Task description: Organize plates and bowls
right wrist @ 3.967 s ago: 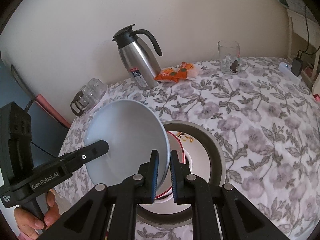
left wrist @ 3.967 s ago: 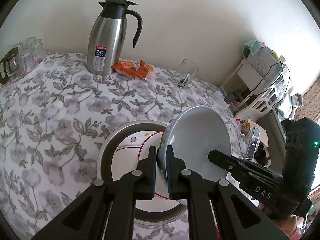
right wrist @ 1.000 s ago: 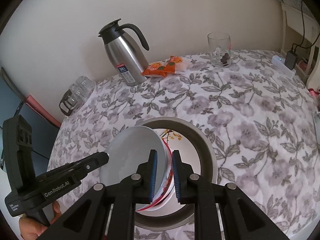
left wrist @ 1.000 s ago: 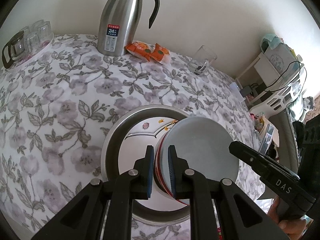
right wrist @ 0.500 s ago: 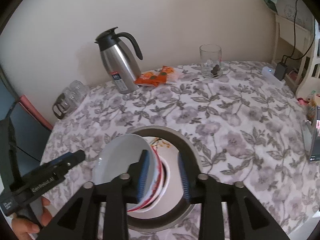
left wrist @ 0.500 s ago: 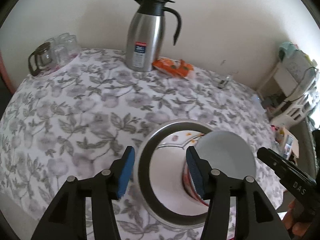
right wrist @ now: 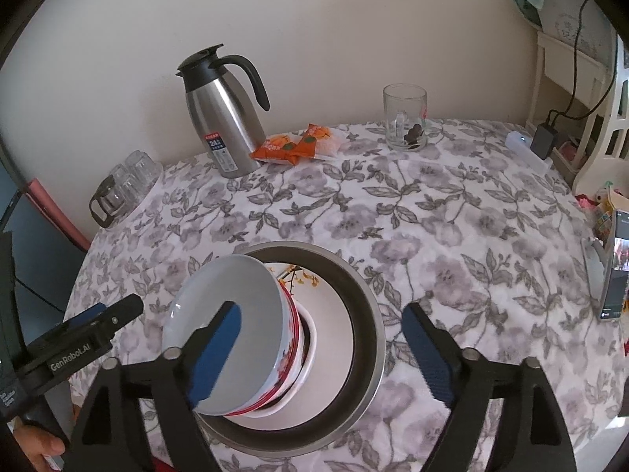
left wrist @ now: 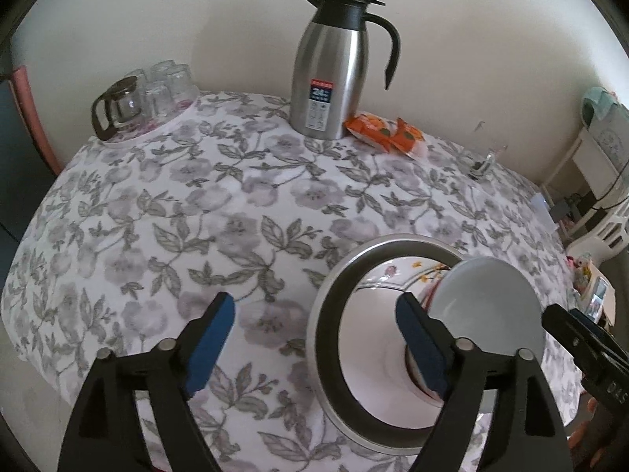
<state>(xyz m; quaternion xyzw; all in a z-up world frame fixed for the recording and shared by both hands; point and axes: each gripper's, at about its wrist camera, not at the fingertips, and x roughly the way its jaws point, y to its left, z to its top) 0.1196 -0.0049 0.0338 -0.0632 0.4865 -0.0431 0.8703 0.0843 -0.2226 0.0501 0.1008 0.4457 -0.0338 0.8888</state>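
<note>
A pale grey bowl [right wrist: 236, 314] sits nested on a red-patterned bowl [right wrist: 293, 358], on a white decorated plate [right wrist: 330, 334] inside a wide steel basin [right wrist: 365, 314] on the flowered tablecloth. The stack also shows in the left wrist view, with the grey bowl [left wrist: 491, 306] and the basin [left wrist: 326, 314]. My left gripper [left wrist: 314, 334] is open and empty, above the basin's left rim. My right gripper [right wrist: 322, 348] is open and empty, its jaws spread on either side of the stack. Neither touches the bowls.
A steel thermos jug [right wrist: 220, 118] stands at the back by the wall, an orange snack packet [right wrist: 298, 145] next to it. A glass mug [right wrist: 405, 118] is at the back right, a tray of glasses [right wrist: 125, 185] at the back left. A phone [right wrist: 613, 275] stands at the right edge.
Both grippers let go of the grey bowl, opened wide and drew back. The bowl now rests on the red-patterned bowl in the basin.
</note>
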